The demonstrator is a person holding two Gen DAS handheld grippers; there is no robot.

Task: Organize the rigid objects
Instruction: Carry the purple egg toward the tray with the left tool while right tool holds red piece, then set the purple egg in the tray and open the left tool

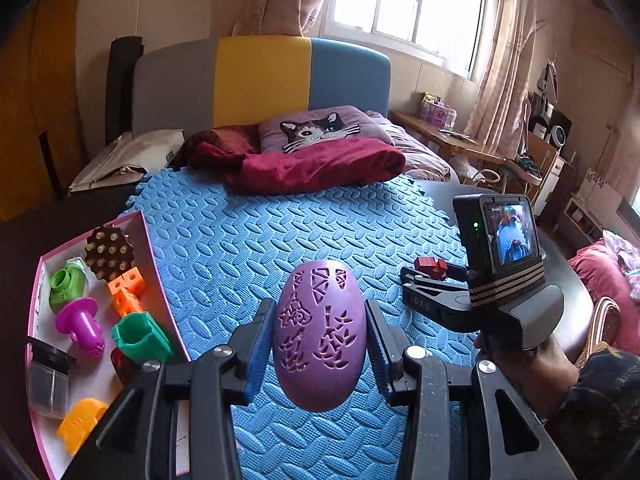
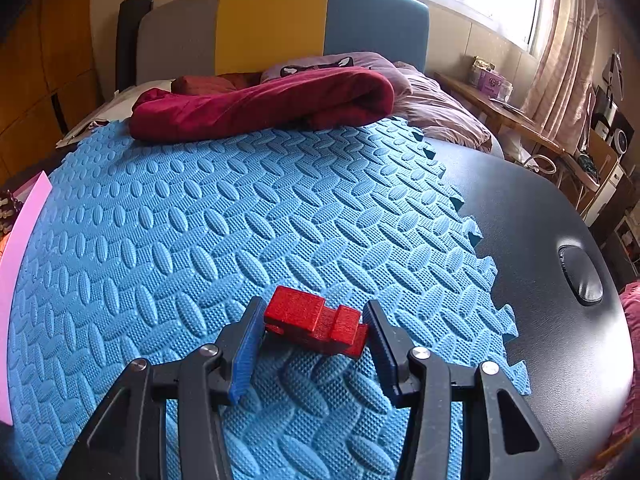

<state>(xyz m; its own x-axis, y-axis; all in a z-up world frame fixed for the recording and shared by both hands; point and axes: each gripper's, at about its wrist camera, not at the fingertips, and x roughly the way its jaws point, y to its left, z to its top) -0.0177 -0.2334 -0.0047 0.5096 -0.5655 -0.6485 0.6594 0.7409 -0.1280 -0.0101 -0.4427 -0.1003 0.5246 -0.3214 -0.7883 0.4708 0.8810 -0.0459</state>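
Note:
My left gripper [image 1: 320, 316] is shut on a purple egg-shaped shell with cut-out patterns [image 1: 320, 336], held above the blue foam mat [image 1: 248, 232]. My right gripper [image 2: 314, 312] is shut on a red stepped block [image 2: 316, 320], just above the mat [image 2: 200, 220]. In the left wrist view the right gripper [image 1: 416, 276] shows at the right with the red block [image 1: 430, 267] in its tips. A pink-rimmed white box [image 1: 158, 280] at the left holds several toys: a brown studded gear [image 1: 109, 252], green, orange, purple and yellow pieces.
The mat lies on a dark table [image 2: 560, 320] in front of a bed with a red blanket [image 2: 260, 104]. The pink box edge [image 2: 20, 248] shows at the left of the right wrist view. A wooden desk [image 1: 452, 140] stands far right.

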